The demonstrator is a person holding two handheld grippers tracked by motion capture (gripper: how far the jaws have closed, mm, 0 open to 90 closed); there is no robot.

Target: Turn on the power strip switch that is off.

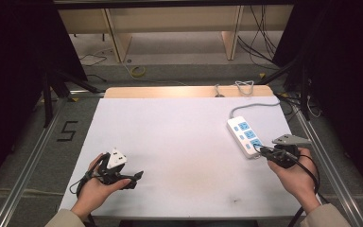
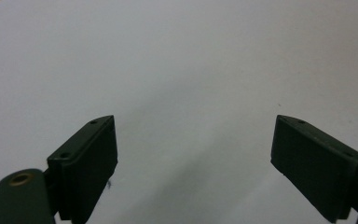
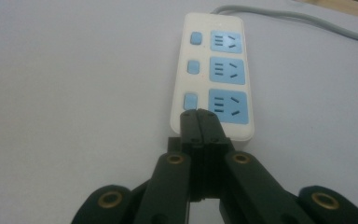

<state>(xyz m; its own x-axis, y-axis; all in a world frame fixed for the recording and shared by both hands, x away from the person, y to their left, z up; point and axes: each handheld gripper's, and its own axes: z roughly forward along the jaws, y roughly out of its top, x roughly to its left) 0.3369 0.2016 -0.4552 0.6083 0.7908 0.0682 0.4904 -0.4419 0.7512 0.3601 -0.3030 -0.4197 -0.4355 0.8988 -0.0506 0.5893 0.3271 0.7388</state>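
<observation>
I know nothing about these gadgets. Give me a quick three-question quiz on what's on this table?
1. True or false: the left gripper has its jaws wide apart with nothing between them.
2. How many blue sockets does the power strip have?
3. The right gripper, jaws together, points at the strip's: A) cable end B) near end C) middle socket.

Key: 1 true. 2 three. 3 B.
</observation>
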